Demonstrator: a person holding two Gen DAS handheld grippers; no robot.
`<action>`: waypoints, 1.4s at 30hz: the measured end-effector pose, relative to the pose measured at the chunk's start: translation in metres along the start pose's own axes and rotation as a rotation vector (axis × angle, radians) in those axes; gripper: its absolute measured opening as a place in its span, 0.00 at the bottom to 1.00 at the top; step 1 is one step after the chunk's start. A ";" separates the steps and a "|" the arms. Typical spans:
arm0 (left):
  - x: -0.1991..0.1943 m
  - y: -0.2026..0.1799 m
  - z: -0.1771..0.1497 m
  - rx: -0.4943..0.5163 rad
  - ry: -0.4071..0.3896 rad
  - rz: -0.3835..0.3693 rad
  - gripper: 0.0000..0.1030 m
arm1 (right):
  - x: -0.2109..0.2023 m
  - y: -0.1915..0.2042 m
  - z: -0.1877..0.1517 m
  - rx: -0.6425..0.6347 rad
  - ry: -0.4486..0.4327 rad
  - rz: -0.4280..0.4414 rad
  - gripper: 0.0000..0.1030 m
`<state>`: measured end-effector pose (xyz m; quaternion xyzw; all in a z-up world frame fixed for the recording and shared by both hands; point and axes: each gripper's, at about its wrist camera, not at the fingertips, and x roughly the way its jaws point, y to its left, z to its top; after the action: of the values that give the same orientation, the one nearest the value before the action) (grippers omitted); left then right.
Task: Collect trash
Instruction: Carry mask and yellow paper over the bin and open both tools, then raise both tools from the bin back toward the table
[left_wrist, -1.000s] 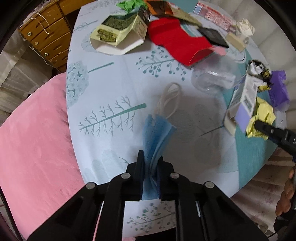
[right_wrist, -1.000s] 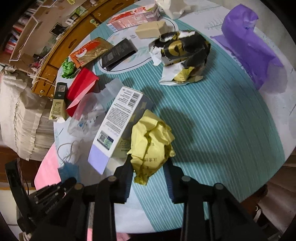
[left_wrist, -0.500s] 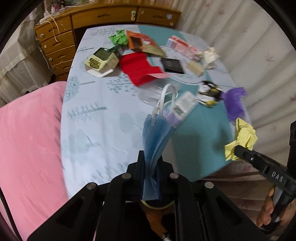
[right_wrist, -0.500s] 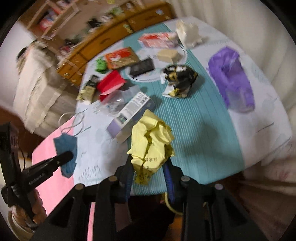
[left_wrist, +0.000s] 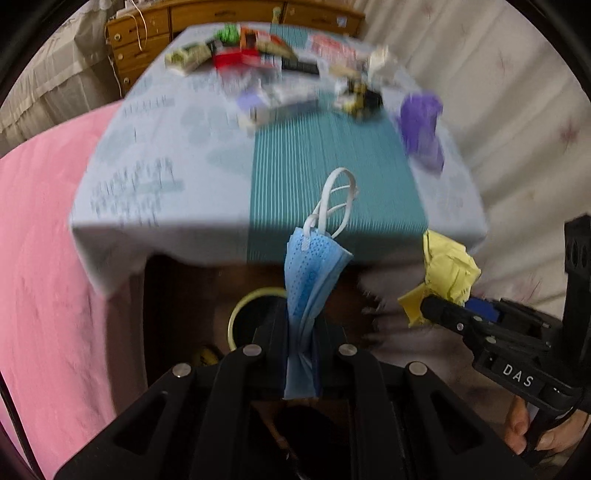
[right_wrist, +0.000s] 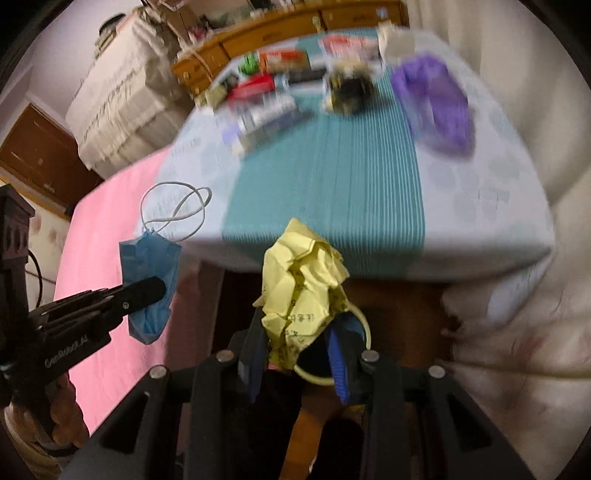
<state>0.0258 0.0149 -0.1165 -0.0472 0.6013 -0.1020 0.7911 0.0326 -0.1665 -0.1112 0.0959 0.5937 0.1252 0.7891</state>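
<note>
My left gripper (left_wrist: 301, 325) is shut on a blue face mask (left_wrist: 312, 273) whose white ear loops (left_wrist: 336, 199) stick up past the fingers. My right gripper (right_wrist: 297, 339) is shut on a crumpled yellow paper (right_wrist: 301, 288). Both hang off the near edge of the table (left_wrist: 166, 206), above a yellow-rimmed bin (left_wrist: 245, 308) on the dark floor; the same bin's rim (right_wrist: 364, 325) shows behind the yellow paper. In the left wrist view the yellow paper (left_wrist: 448, 275) sits at the right in the other gripper. In the right wrist view the mask (right_wrist: 151, 273) hangs at the left.
On the table lie a purple bag (right_wrist: 434, 98), a black-and-gold wrapper (right_wrist: 347, 88), a white-and-lilac carton (left_wrist: 273, 99), a red packet (left_wrist: 232, 59) and several more wrappers. A pink bed (left_wrist: 40, 236) lies left. Cream curtains (left_wrist: 498, 110) hang right. A wooden dresser (left_wrist: 155, 29) stands behind.
Both grippers have pulled back from over the table to beyond its near edge, carrying the mask and the yellow paper. The bin has come into view beneath them.
</note>
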 end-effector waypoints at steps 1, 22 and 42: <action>0.011 -0.002 -0.011 0.005 0.030 0.011 0.08 | 0.008 -0.003 -0.008 -0.002 0.020 -0.002 0.29; 0.257 0.067 -0.114 0.019 0.275 0.089 0.14 | 0.272 -0.052 -0.149 0.128 0.261 -0.128 0.31; 0.327 0.102 -0.112 0.017 0.152 0.141 0.90 | 0.354 -0.088 -0.155 0.170 0.144 -0.169 0.77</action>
<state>0.0127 0.0486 -0.4753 0.0098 0.6604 -0.0545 0.7489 -0.0158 -0.1393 -0.5036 0.1029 0.6631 0.0144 0.7413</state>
